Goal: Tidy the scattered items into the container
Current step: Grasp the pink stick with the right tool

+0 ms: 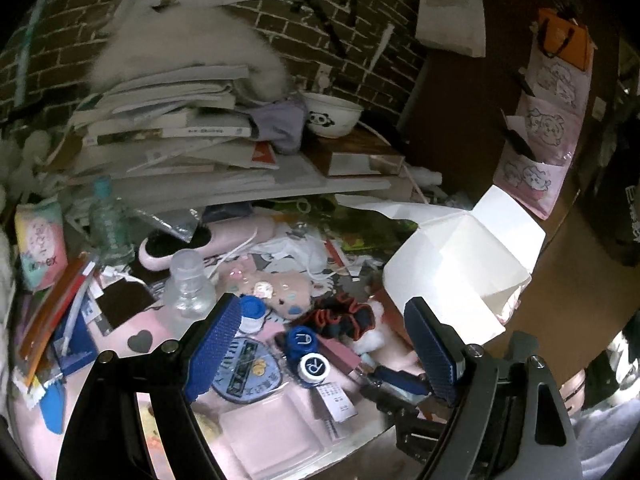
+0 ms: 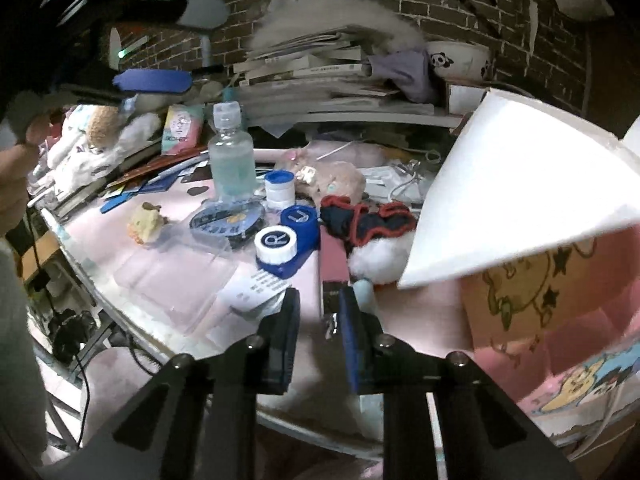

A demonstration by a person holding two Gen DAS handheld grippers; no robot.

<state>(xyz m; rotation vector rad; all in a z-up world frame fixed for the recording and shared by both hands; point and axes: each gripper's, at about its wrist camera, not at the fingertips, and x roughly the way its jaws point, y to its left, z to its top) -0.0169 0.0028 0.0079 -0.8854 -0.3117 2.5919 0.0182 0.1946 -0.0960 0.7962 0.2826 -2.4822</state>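
Contact-lens case sits beside the white box; left claw gapes wide, right claw narrow, empty.

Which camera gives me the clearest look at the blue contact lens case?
The right wrist view: the contact lens case sits near centre, both R and L caps readable. The left wrist view shows it too, smaller and low between the open left tongs.
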